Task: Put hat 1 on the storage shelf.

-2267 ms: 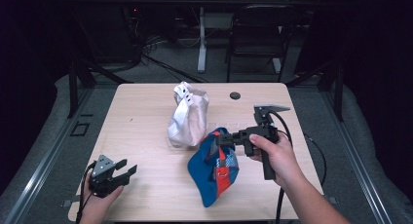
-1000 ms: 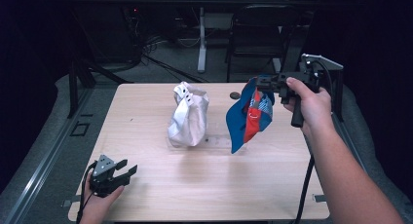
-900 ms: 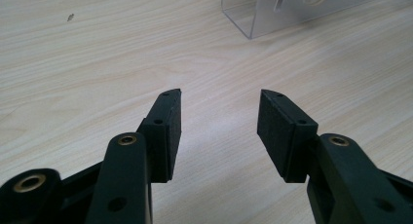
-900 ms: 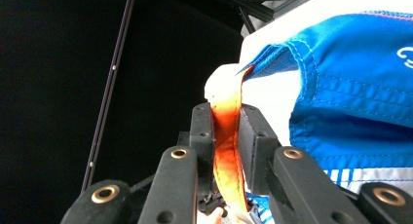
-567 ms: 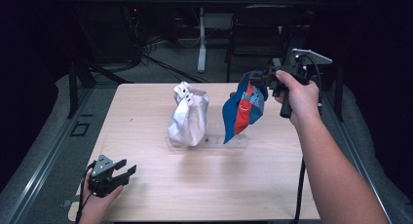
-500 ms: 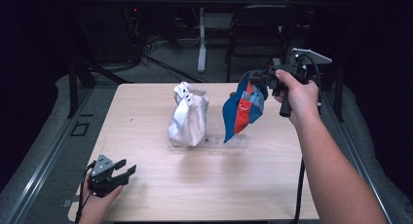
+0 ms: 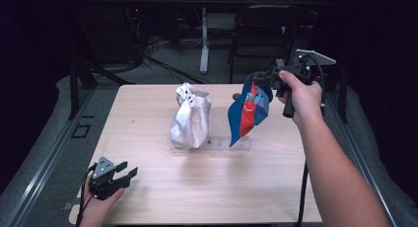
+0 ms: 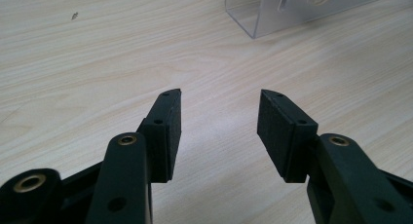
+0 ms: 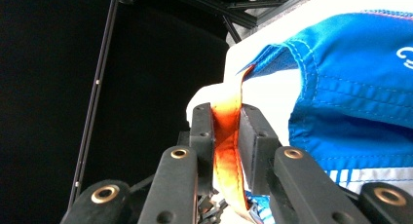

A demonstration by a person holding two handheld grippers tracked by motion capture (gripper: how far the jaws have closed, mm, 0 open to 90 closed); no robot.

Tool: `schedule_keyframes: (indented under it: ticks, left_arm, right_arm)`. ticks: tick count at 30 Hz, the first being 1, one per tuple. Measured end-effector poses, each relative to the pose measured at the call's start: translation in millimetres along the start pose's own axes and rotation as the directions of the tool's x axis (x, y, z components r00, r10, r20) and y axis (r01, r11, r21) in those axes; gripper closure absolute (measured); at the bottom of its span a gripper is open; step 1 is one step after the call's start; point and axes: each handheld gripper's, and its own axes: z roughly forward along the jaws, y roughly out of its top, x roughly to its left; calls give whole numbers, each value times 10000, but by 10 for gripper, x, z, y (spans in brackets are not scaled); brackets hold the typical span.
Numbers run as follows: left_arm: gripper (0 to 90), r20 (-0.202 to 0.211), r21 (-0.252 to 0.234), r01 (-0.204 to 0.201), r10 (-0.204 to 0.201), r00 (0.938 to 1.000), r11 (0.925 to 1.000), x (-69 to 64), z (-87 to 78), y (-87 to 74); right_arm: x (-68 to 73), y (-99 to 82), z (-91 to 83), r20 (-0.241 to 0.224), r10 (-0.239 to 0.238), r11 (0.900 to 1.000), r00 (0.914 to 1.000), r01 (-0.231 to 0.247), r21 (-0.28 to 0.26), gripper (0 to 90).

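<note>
A blue bag with a red and white panel (image 7: pixel 249 111) hangs in the air over the far right part of the table. My right gripper (image 7: pixel 261 79) holds it from above. In the right gripper view my right gripper (image 9: pixel 226 109) is shut on the bag's orange strap (image 9: pixel 226 136), and the blue fabric (image 9: pixel 350 87) hangs to the right. A crumpled white bag (image 7: pixel 191 116) stands upright mid-table, just left of the blue one. My left gripper (image 7: pixel 129 170) rests at the front left corner; in its own view my left gripper (image 8: pixel 219 95) stands open over bare wood.
A clear plastic stand (image 7: pixel 222 142) lies on the wooden table (image 7: pixel 148 113) under and between the two bags; its corner (image 8: pixel 272 9) appears in the left gripper view. A small dark round thing (image 7: pixel 236 95) sits near the far edge. A chair (image 7: pixel 266 29) stands behind the table.
My right gripper has lifted the blue bag off the table's front middle up to the far right, then drifted slightly left toward the white bag. The left gripper has stayed put.
</note>
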Motion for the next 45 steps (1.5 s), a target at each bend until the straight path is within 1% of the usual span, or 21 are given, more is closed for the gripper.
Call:
schedule_keyframes:
  ticks: [3, 7, 9, 12, 13, 14, 16, 19, 24, 26, 27, 29, 30, 32, 34, 35, 37, 38, 40, 42, 45]
  left_arm:
    - [518, 27, -8, 19, -19, 10000, 10000, 4, 2, -1]
    - [517, 8, 27, 66, -66, 10000, 10000, 6, -2, -2]
    - [518, 32, -12, 57, -57, 10000, 10000, 7, -2, -2]
    - [518, 35, -28, 18, -18, 10000, 10000, 2, -2, -1]
    - [517, 34, 74, 18, -18, 10000, 10000, 2, -9, 3]
    - [518, 34, -56, 64, -64, 10000, 10000, -1, 0, -3]
    - [518, 40, -18, 64, -64, 10000, 10000, 2, 0, -3]
    - [518, 52, -25, 64, -64, 10000, 10000, 4, 2, -1]
    - [518, 60, 99, -5, 4, 10000, 10000, 3, 4, 13]
    - [518, 74, 1, -9, 9, 10000, 10000, -4, 25, 13]
    - [518, 118, 146, -46, 44, 9999, 9999, -4, 22, 21]
    - [517, 116, -1, -23, 23, 9999, 10000, -15, 45, 24]
    - [517, 154, 117, -80, 78, 9999, 9999, -14, 44, 33]
    - [518, 185, 16, -47, 46, 9998, 10000, -22, 71, 39]
    - [518, 228, 130, -77, 74, 9997, 9999, -21, 75, 50]
    - [517, 248, -15, -47, 48, 9997, 10000, -24, 93, 50]
    - [517, 299, 119, -66, 62, 9995, 9999, -28, 100, 65]
    - [518, 296, 9, -107, 107, 9995, 9999, -30, 115, 67]
    - [517, 344, 28, -140, 139, 9993, 9999, -36, 127, 78]
    - [517, 385, 130, -198, 193, 9991, 9997, -40, 132, 90]
    - [517, 403, 17, -201, 200, 9990, 9998, -48, 156, 95]
  right_arm:
    - [-20, 3, 50, -49, 126, 9999, 9999, -126, -34, 775]
    - [-60, 3, 115, 26, 91, 9999, 10000, -91, 68, 775]
    - [-83, -10, 159, -11, 266, 9996, 9996, -266, 11, 775]
    - [-123, -27, 201, 18, 254, 9995, 9997, -254, 197, 774]
    - [-138, -38, 223, 37, 259, 9994, 9997, -260, 218, 774]
    - [-142, -46, 234, 49, 313, 9993, 9995, -314, 214, 774]
    - [-163, -54, 247, 196, 159, 9991, 9997, -166, 385, 773]
    - [-191, -80, 275, 230, 240, 9989, 9994, -249, 390, 770]
    - [-257, -120, 294, 320, 157, 9982, 9994, -176, 574, 765]
    - [-274, -145, 302, 418, 143, 9983, 9990, -166, 561, 760]
    - [-287, -152, 296, 430, 117, 9977, 9990, -145, 659, 761]
    - [-302, -168, 281, 375, 160, 9975, 9992, -185, 682, 746]
    - [-304, -178, 276, 330, 185, 9981, 9993, -204, 577, 741]
    - [-304, -183, 234, 314, 116, 9981, 9994, -134, 599, 736]
    - [-301, -190, 185, 315, 49, 9985, 9995, -66, 547, 733]
    - [-301, -195, 170, 353, 25, 9987, 9994, -43, 514, 732]
    - [-296, -208, 132, 386, 61, 9991, 9992, -77, 423, 730]
    - [-300, -212, 107, 409, -1, 9989, 9992, -18, 464, 728]
    - [-305, -226, 71, 414, -117, 9993, 9991, 101, 373, 720]
    - [-305, -241, 38, 604, -250, 9992, 9979, 230, 339, 706]
    - [-324, -273, 6, 775, -402, 9988, 9962, 378, 312, 676]
